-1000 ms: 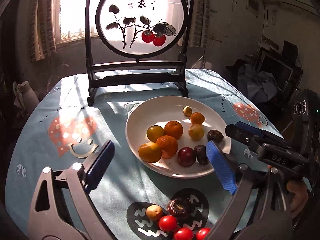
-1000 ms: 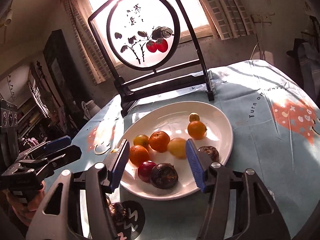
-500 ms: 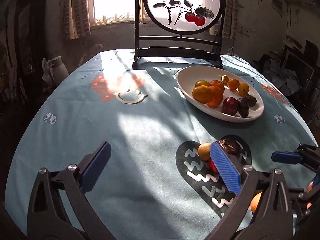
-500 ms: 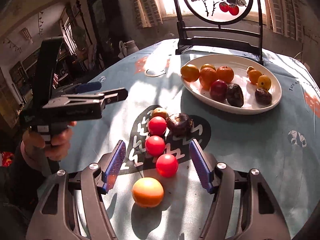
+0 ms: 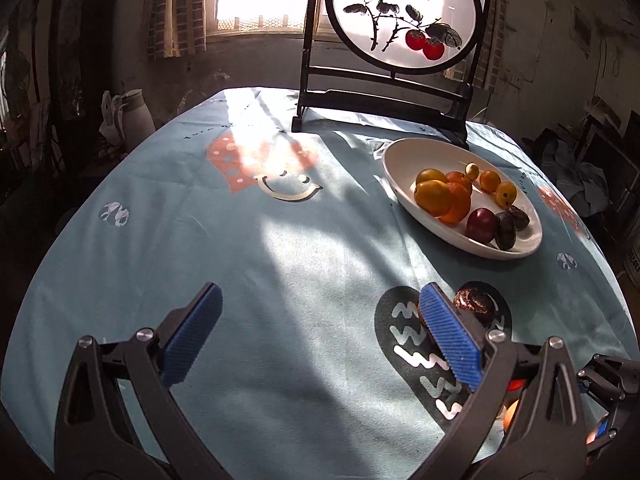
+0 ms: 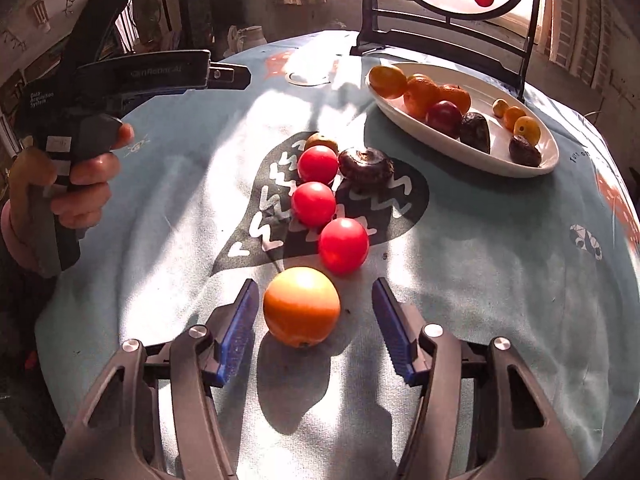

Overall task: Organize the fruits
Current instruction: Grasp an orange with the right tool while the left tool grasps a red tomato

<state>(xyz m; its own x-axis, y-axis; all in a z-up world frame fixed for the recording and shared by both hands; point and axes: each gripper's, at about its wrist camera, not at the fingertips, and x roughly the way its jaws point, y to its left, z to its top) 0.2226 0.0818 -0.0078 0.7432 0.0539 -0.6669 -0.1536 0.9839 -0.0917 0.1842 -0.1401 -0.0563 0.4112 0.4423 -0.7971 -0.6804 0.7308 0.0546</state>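
Swinging down from the plate (image 6: pixel 472 160) to the loose fruit, the right gripper (image 6: pixel 314 312) is now bracketing the orange (image 6: pixel 302 306), its jaws closing but not yet touching the skin: a pickup is beginning. The left gripper (image 5: pixel 320 336), fingers wide apart and empty, is hovering over bare cloth (image 5: pixel 248 240). Three tomatoes (image 6: pixel 314 204) are crowding just behind the orange; the table's near edge lies close, leaving open room mainly to the right.
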